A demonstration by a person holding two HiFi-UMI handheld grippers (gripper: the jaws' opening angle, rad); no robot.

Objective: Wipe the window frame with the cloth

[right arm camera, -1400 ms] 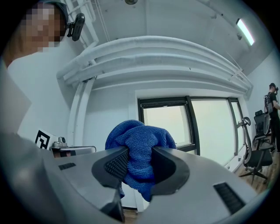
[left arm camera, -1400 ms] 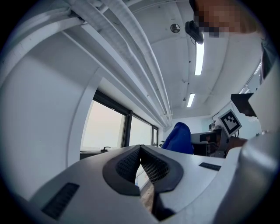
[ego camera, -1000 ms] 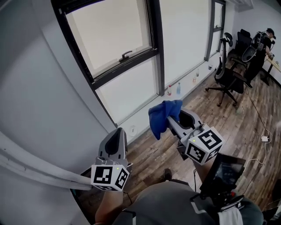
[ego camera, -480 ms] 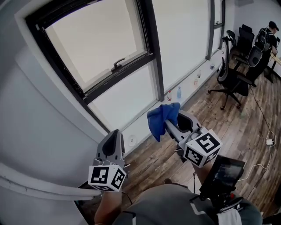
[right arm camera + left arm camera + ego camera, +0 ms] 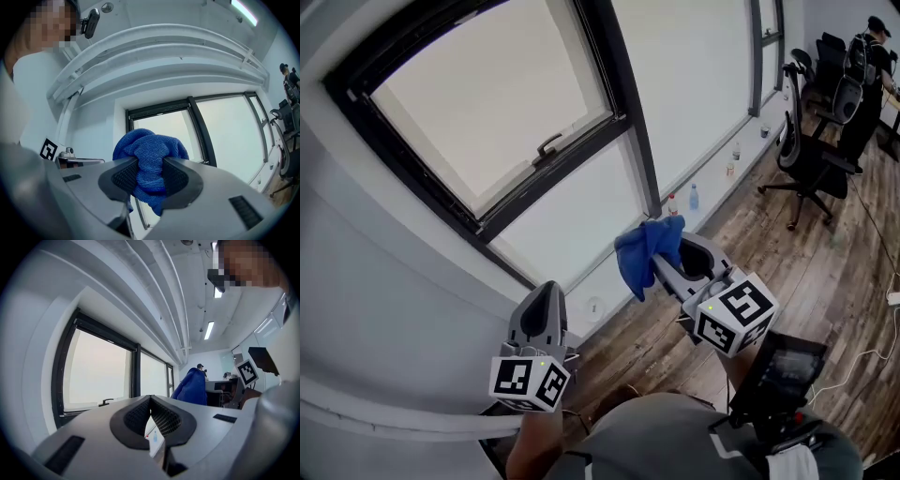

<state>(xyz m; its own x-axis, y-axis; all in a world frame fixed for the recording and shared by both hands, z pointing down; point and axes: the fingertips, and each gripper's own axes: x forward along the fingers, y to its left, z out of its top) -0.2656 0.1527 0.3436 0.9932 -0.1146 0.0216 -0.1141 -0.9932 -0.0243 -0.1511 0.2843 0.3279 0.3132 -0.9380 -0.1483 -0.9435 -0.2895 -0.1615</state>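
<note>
- In the head view, the right gripper (image 5: 667, 266) was raised in front of the person with its jaws clamped on a bunched blue cloth (image 5: 644, 251), which hung down off the tips.
- The cloth was in the air, short of the black window frame (image 5: 623, 120) and not touching it.
- The left gripper (image 5: 546, 295) was lower and to the left, near the grey wall (image 5: 384, 309), and carried nothing.
- Two small bottles (image 5: 682, 199) stood on the wooden floor (image 5: 787, 258) against the wall under the window, and an office chair (image 5: 811, 155) stood further off.
- In the left gripper view, the jaws met at their tips with nothing between them. The cloth showed to the right, beyond them.
- In the right gripper view, both jaws pressed into a fold of the cloth. The rest bulged above and below the pads, with the window frame behind it.
</note>
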